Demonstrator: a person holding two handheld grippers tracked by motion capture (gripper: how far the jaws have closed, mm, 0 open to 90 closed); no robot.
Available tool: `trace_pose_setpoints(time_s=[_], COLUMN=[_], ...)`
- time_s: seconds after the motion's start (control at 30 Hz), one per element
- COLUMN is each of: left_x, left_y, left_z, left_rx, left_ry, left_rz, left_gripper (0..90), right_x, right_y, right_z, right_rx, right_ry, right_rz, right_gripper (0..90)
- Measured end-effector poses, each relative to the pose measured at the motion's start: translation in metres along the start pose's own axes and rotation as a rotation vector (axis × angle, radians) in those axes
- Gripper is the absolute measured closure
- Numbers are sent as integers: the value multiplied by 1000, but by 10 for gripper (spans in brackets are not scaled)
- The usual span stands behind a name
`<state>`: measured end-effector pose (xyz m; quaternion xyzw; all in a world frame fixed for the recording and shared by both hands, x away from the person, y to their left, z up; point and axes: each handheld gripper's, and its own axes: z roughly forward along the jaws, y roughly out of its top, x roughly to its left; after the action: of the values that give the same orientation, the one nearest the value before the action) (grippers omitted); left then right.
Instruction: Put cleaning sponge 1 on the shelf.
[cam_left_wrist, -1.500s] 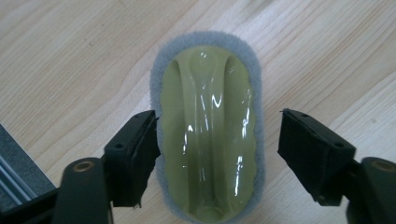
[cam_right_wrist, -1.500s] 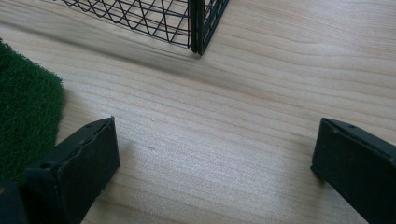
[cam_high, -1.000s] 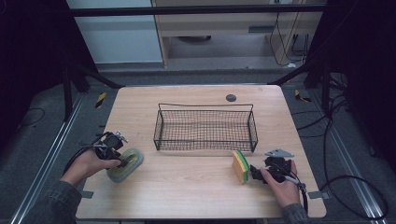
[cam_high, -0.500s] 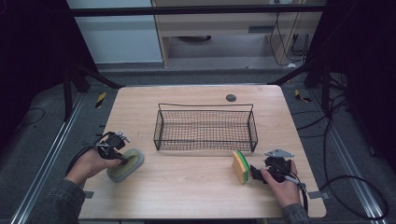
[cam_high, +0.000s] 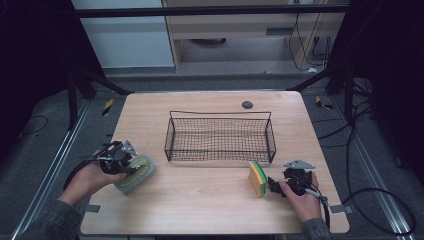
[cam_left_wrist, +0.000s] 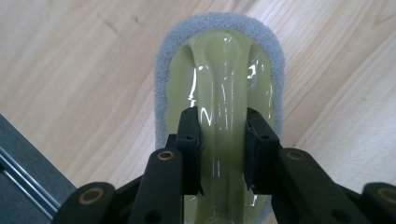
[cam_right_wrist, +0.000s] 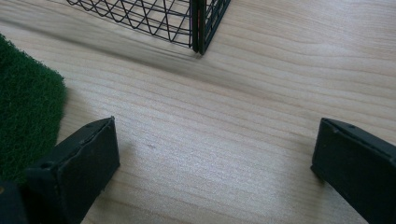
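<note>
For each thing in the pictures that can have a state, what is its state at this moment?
Left gripper: shut on the scrubber handle.
Handled scrubber: flat on the table, pad down, held by its handle.
Right gripper: open, jaws wide apart, nothing between them.
Yellow-green sponge: on its edge, beside the right gripper, not held.
Wire basket: upright, empty.

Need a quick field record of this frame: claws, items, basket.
left claw: shut on scrubber handle
scrubber: pale green, grey pad, on table, front left
right claw: open, holding nothing
sponge: yellow-green, on edge, left of right claw
wire basket: black, mid-table, empty
</note>
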<state>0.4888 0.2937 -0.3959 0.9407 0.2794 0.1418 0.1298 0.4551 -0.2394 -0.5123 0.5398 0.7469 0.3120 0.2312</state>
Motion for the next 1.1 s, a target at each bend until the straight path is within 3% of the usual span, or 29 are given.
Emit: trace_pose_setpoints(time_s=[0.23,0.47,0.67,0.8,1.1], left_x=[-11,-15,-12,-8,-3], left_y=[15,31,39,45,57], left_z=[-17,-24,-28,-36,-44], left_rx=[-42,-60,-76,-114,-135], left_ry=[44,60,77,129,176], left_rz=[85,141,149,165,198], left_gripper=[709,709,710,710,710], right_x=[0,0,0,0,0], right_y=[-1,-1,-1,-1,-1], right_z=[0,0,0,0,0], right_rx=[-7,-9,-11,-11,-13], right_ry=[4,8,8,9,8], right_rz=[4,0,2,-1,0], right_gripper=[9,9,9,8,8])
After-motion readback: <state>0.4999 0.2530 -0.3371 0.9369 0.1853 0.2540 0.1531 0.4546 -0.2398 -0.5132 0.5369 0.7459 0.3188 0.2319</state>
